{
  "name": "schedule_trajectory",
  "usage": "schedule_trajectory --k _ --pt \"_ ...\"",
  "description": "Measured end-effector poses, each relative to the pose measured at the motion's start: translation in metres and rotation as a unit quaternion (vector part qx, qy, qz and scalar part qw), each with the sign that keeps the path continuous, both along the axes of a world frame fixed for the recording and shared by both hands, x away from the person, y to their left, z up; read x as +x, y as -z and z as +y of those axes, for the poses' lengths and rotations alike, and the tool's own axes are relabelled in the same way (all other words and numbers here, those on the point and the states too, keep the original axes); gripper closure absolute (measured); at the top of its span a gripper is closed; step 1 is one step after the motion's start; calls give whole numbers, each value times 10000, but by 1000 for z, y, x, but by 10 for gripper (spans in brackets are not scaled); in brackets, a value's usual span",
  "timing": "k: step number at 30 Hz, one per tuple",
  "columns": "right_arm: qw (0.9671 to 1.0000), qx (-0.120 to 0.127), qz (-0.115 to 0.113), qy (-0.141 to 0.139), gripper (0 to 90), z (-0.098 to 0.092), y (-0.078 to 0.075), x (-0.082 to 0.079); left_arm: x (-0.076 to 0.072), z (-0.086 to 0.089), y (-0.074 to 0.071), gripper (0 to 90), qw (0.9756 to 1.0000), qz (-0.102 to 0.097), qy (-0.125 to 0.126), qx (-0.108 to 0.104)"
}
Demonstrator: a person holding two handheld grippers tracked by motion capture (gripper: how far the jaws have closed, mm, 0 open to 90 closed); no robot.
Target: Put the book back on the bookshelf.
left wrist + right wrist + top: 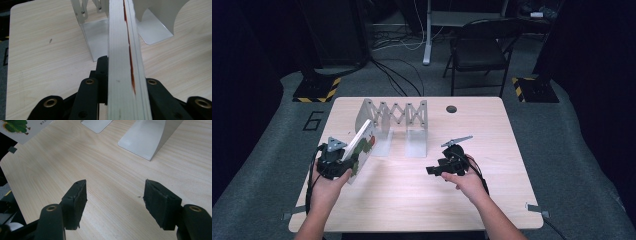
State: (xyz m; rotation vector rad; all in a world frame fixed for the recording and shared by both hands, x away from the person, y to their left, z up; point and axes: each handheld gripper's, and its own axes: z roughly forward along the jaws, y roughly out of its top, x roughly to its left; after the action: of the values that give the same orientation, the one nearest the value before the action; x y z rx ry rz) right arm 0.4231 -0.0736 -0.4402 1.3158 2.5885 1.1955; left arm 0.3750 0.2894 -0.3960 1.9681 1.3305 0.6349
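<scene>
The left gripper (pixel 343 166), at the lower left of the high view, pinches a thick white book (pixel 361 148) by its edge, jaws pressed on both covers; its cover bears a green illustration, the writing too small to read; the right gripper (pixel 115 203) stands spread and empty over the pale wood-grain table (pixel 412 200); behind, a white metal accordion book rack (pixel 398 120) with smooth flat plates.
</scene>
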Motion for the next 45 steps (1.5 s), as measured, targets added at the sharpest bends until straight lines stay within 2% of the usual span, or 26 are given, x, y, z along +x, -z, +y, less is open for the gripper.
schedule_trajectory --k 3,8,13,30,35,41,45 --pt "10000 -8 6 -11 350 -1 0 1 6 -2 -1 758 9999 26 -41 107" --pt "10000 -11 6 -26 350 -1 1 1 16 -4 -2 758 9999 100 -99 70" --pt "10000 -6 13 -18 350 -1 1 1 23 -6 -3 758 9998 84 -144 83" --pt "10000 5 69 11 351 -2 0 1 34 -7 -2 758 9996 82 -257 22" --pt "10000 40 12 21 351 -2 0 1 36 -9 -1 758 9996 63 -268 9" --pt "10000 20 61 33 350 -2 0 1 40 -9 1 758 9995 10 -325 -27" --pt "10000 17 -9 13 350 -3 1 2 42 -9 2 757 9994 43 -337 -28"
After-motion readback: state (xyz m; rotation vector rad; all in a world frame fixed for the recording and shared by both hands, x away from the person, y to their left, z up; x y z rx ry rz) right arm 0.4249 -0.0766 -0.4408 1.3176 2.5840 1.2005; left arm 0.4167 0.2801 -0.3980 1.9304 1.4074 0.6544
